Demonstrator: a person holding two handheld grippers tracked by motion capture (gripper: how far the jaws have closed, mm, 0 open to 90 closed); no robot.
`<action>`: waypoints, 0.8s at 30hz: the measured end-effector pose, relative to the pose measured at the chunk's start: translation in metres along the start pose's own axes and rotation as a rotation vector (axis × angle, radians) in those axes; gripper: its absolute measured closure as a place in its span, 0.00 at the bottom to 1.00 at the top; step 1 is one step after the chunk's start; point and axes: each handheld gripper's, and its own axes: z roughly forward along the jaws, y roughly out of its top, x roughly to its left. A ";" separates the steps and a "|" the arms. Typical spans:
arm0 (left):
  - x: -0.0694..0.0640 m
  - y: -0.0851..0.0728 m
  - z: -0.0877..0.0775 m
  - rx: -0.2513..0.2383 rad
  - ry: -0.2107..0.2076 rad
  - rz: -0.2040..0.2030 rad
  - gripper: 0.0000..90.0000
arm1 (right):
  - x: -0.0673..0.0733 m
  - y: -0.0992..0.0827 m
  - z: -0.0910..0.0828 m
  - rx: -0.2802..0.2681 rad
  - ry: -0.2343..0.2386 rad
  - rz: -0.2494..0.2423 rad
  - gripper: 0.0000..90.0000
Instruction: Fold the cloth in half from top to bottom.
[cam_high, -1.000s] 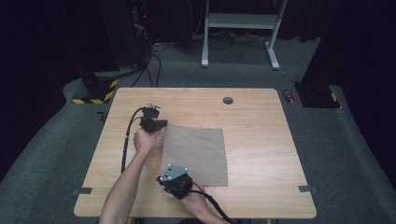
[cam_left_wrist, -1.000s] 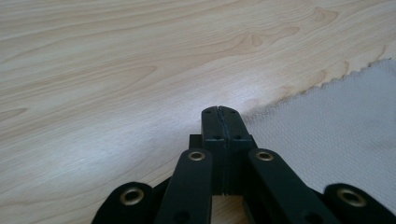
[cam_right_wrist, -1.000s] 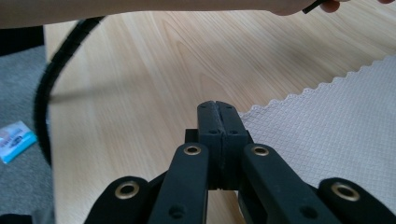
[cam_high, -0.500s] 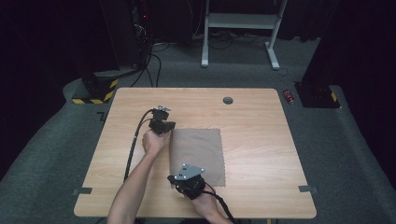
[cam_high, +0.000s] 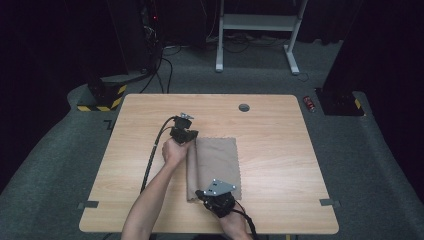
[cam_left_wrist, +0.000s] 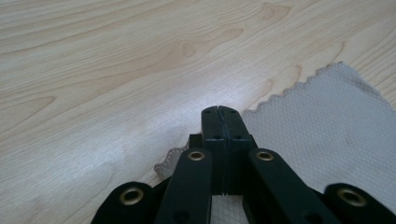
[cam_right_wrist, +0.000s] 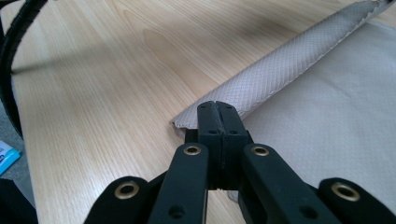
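A beige cloth lies on the wooden table, its left edge lifted and rolled over toward the right. My left gripper is at the cloth's far left corner, jaws pressed shut with the scalloped cloth edge at them, left gripper. My right gripper is at the near left corner. In the right gripper view the right gripper is shut on the end of the rolled fold.
A black cable trails from the left gripper across the table's left half. A round grommet sits near the far edge. On the floor beyond are a red can, a yellow-black striped base and a white frame.
Both grippers have moved right, carrying the cloth's left edge over itself. The cloth now looks narrower, with a rolled fold along its left side.
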 end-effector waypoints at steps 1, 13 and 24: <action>-0.001 0.000 0.001 0.001 0.003 0.007 1.00 | 0.000 -0.001 -0.001 0.001 -0.004 0.004 1.00; -0.017 0.006 0.014 -0.009 -0.025 0.011 1.00 | -0.012 -0.017 -0.017 -0.006 -0.046 0.032 1.00; -0.029 0.012 0.021 -0.017 -0.044 0.030 1.00 | -0.020 -0.027 -0.028 -0.011 -0.079 0.055 1.00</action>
